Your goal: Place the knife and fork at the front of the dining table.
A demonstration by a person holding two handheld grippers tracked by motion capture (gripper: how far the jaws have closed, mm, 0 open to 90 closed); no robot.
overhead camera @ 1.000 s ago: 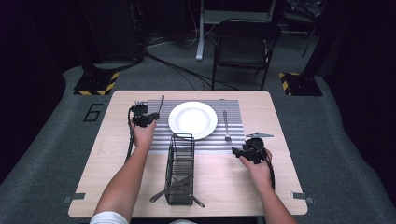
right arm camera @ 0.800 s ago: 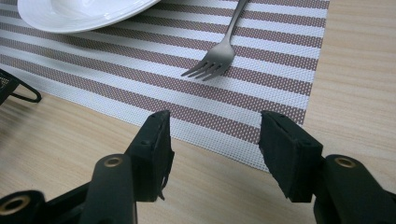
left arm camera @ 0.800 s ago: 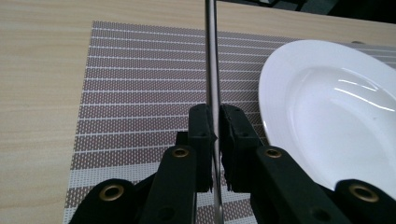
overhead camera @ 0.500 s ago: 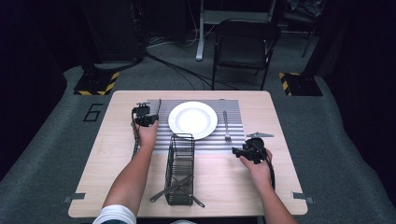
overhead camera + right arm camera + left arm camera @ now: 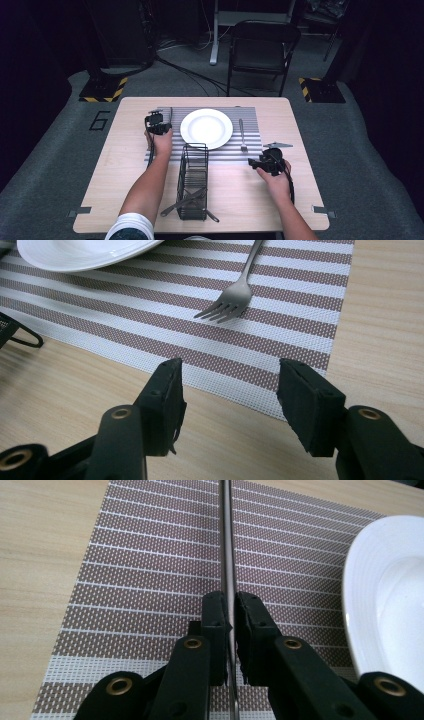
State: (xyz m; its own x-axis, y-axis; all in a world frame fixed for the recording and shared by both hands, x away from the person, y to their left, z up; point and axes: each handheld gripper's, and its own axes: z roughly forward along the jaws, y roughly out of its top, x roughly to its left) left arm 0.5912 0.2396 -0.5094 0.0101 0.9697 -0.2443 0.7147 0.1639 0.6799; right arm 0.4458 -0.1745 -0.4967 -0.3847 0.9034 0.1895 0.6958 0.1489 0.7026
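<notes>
Thin steel knife [image 5: 228, 555], stiff, light, slippery; left claw [image 5: 229, 622] pinches its handle edge-on, left of round white plate [image 5: 385, 595]; right claw [image 5: 230, 400] spread, empty.

Both handheld units are matte black plastic. Left gripper [image 5: 227, 615]: two angular black jaw arms, each with brass-coloured eyelet rivets at the pivots, ending in blocky rectangular black pads [image 5: 214, 611]. Right gripper [image 5: 230, 390]: same build, brass eyelets on the arms, chunky squared pads [image 5: 305, 395] with slightly frayed edges on the left one. From the high view each gripper has a compact black body with a black cable trailing back along the forearm. Person's forearms are bare; a white short sleeve [image 5: 131, 225] with a darker patterned hem shows on the left arm.
</notes>
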